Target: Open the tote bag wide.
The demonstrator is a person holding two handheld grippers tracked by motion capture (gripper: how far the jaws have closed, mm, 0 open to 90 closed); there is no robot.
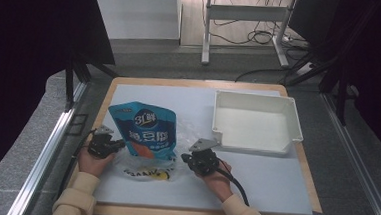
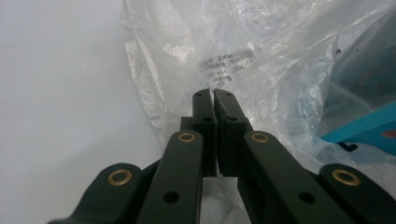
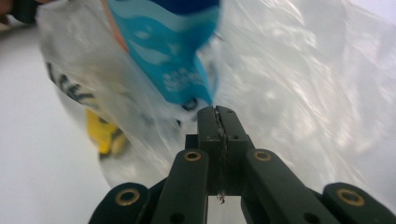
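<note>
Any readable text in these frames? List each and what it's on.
"3L" in a white badge, top of the blue pouch.
Large white characters below it: too blurred to read.
Dark lettering on the clear plastic bag: unreadable.
Small grey print on the bag, left gripper view: too small.

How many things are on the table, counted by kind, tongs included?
Blue pouch: 1
Clear plastic bag: 1
White tray: 1
Tongs: 2, the left tongs and the right tongs, both shut on the clear plastic bag
Total: 5
</note>
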